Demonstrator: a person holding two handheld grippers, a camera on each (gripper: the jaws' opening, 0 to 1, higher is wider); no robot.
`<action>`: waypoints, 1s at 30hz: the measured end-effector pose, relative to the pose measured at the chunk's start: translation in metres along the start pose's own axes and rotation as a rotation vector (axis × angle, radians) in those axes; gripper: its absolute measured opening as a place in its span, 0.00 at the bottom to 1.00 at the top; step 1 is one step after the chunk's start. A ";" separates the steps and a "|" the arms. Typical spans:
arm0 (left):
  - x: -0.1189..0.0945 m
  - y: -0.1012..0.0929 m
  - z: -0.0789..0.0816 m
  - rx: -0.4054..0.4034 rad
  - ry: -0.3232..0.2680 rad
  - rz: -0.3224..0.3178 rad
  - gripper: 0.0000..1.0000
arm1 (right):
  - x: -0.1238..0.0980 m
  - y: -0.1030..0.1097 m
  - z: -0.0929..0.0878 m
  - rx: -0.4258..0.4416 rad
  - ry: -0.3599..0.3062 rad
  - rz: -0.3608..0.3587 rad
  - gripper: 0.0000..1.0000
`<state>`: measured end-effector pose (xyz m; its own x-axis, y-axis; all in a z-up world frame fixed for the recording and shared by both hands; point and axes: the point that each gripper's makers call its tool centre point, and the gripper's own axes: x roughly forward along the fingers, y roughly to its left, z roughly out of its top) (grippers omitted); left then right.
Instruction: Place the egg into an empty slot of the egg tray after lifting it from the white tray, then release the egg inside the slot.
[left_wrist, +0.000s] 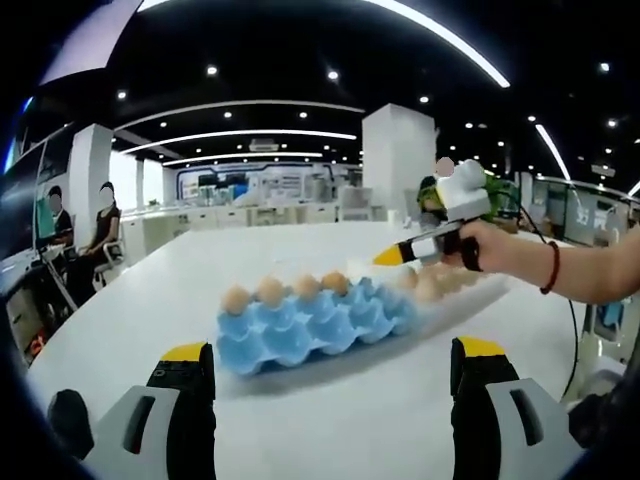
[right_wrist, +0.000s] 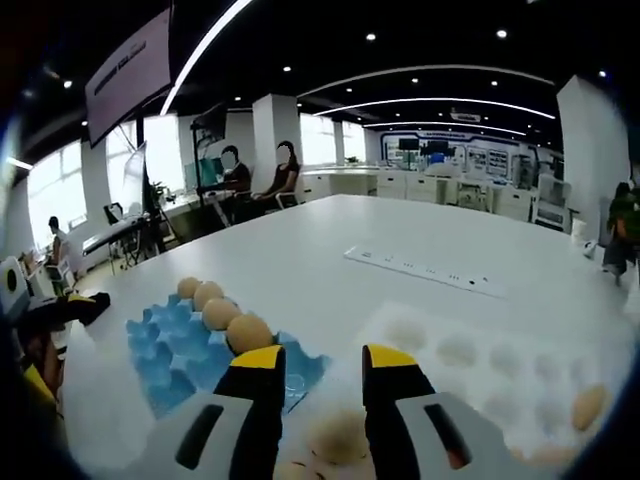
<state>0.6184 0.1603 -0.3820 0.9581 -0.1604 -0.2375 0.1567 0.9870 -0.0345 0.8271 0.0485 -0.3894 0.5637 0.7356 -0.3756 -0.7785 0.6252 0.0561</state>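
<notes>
Egg lies in the white tray between the right gripper's narrow, unclosed jaws; left gripper gapes wide, empty, farther off

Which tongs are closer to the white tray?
The right tongs. Their jaws hang right over the white tray, around an egg. The left tongs sit back, beyond the blue egg tray.
</notes>
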 end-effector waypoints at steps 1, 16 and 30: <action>0.000 0.000 0.000 0.000 -0.002 -0.001 1.00 | -0.001 -0.001 0.000 0.000 0.000 -0.002 0.32; 0.002 -0.001 -0.003 0.000 0.009 0.018 1.00 | -0.019 -0.024 -0.004 0.002 0.003 -0.043 0.32; 0.004 -0.003 -0.002 0.000 0.006 0.017 1.00 | -0.039 -0.045 -0.010 -0.011 0.004 -0.092 0.32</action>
<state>0.6212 0.1566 -0.3843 0.9591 -0.1436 -0.2438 0.1405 0.9896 -0.0302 0.8377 -0.0110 -0.3863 0.6316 0.6745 -0.3821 -0.7267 0.6869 0.0113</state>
